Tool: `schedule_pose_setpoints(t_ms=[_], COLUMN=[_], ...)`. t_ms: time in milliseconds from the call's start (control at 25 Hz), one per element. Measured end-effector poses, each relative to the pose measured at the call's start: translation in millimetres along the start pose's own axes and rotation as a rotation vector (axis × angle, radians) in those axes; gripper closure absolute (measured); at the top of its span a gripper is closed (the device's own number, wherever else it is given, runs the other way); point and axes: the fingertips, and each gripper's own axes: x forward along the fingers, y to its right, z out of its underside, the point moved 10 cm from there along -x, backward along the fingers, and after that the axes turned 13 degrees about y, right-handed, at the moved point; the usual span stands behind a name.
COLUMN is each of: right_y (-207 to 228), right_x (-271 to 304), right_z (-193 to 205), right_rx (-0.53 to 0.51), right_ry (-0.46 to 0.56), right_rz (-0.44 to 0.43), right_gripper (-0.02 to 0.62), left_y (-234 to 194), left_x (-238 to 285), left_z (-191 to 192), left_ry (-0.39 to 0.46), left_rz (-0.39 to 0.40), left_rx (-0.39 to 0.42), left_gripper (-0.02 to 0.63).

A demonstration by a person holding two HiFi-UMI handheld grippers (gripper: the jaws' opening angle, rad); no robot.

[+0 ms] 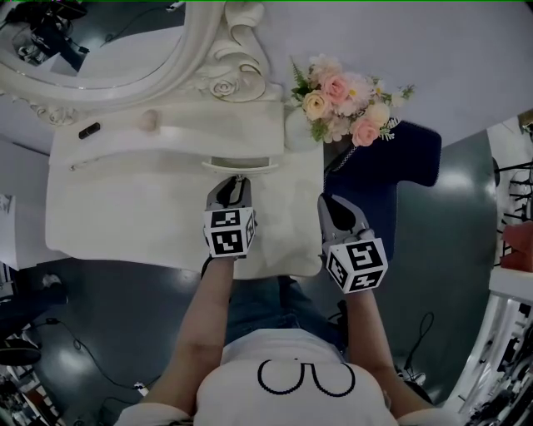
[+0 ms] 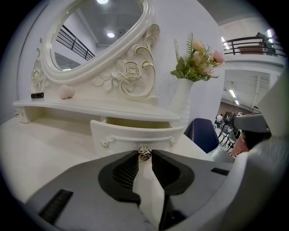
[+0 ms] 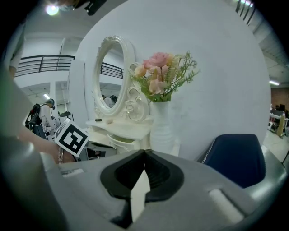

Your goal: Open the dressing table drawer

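Left gripper [image 2: 144,159] fingers pinching the knob [image 2: 144,153], drawer [image 2: 131,135] partly open just ahead, right gripper [image 3: 144,154] fingers closed, empty.

Knob [image 2: 144,153] half hidden between left gripper [image 2: 144,156] jaw tips. Drawer [image 2: 135,135] interior beyond: concealed under shelf. Dark item [image 2: 37,95] far left: unidentifiable.

Plain white wall [image 3: 226,67], shiny dark grey floor [image 1: 125,316]. Navy blue padded chair [image 1: 412,154] near the wall, bright ceiling light [image 3: 52,9] overhead.
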Motion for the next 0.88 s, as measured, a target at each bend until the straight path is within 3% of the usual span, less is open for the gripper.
schedule_pose_setpoints(t_ms=[880], right_y=[-2], right_x=[-7], right_z=[1], right_rx=[-0.006], right_ry=[0.0], right_rz=[-0.038], right_gripper=[0.594], left_y=[8], left_x=[-23], left_z=[15], left_ry=[0.009], left_rz=[-0.021], left_rx=[-0.01], left_gripper=[0.515])
